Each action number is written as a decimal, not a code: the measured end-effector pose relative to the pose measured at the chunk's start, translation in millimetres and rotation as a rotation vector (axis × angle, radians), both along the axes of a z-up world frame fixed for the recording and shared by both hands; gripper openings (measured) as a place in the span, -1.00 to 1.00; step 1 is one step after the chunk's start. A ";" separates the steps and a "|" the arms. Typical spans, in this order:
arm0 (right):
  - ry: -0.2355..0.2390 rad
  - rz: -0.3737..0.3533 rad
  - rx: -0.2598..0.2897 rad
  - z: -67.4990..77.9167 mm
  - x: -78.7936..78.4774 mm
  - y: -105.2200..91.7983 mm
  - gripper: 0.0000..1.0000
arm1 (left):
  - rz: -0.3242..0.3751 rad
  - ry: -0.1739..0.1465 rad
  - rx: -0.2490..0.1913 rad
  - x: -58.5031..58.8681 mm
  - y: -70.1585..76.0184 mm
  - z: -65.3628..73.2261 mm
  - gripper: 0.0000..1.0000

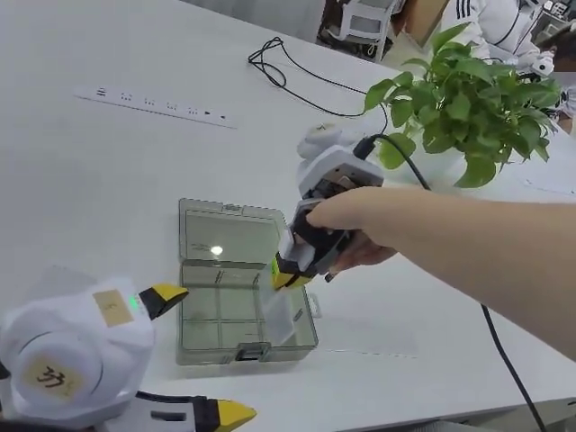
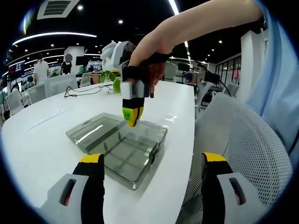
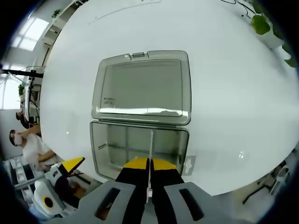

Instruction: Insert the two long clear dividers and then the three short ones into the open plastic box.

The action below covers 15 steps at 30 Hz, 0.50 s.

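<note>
1. A clear divider [image 3: 151,147] stands edge-on, pinched between the fingertips of the right gripper [image 3: 149,164], and reaches forward from them over the base of the open plastic box [image 3: 140,140].
2. In the head view the divider [image 1: 281,315] hangs below the right gripper [image 1: 290,277], its lower end inside the box [image 1: 209,353], near the wall farthest from the left gripper.
3. Clear partitions already cross the base and split it into compartments; which slot the held divider meets cannot be told.
4. The lid [image 3: 142,84] lies flat and open beyond the base, ahead of the right fingertips.
5. A hand [image 1: 346,220] grips the right gripper from above.
6. The left gripper [image 2: 152,161] has its jaws spread wide and empty, the box [image 2: 117,144] just ahead of them and the right gripper [image 2: 132,115] above it.
7. Everything rests on a white table [image 1: 99,180], with a power strip [image 1: 153,103], a black cable [image 1: 297,72] and a plant [image 1: 468,99] well beyond the box.
</note>
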State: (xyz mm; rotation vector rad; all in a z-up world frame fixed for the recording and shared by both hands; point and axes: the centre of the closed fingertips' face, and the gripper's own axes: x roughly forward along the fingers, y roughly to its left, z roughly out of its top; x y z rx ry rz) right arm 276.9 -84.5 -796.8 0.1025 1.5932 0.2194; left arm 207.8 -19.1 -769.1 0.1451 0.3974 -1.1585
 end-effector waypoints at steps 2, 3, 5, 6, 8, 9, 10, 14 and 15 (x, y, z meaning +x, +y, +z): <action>-0.001 0.003 -0.004 0.1 -0.3 1.0 -0.97 | -0.001 0.000 -0.002 0.1 -0.5 0.3 0.73; -0.003 0.010 -0.011 0.2 -0.3 1.3 -0.97 | -0.001 0.000 -0.003 0.2 -0.8 0.5 0.73; -0.004 0.016 -0.017 0.3 -0.3 2.0 -0.97 | -0.001 -0.002 -0.003 0.6 -1.3 0.9 0.73; -0.006 0.025 -0.025 0.4 -0.5 1.9 -0.97 | -0.002 -0.002 -0.005 0.3 -1.7 1.2 0.73; -0.006 0.028 -0.026 0.7 -0.5 2.3 -0.97 | -0.002 -0.003 -0.004 0.5 -1.8 1.6 0.72; -0.008 0.032 -0.030 0.6 -0.5 1.9 -0.97 | -0.002 -0.003 -0.004 0.4 -1.8 1.7 0.72; -0.009 0.032 -0.030 0.4 -0.3 1.9 -0.97 | -0.002 -0.003 -0.006 0.2 -2.1 2.0 0.72; -0.009 0.035 -0.032 0.5 -0.2 2.2 -0.97 | -0.002 -0.003 -0.004 0.3 -1.9 1.4 0.72; -0.009 0.036 -0.033 0.5 -0.1 1.9 -0.97 | -0.003 -0.001 -0.005 0.1 -2.0 1.3 0.72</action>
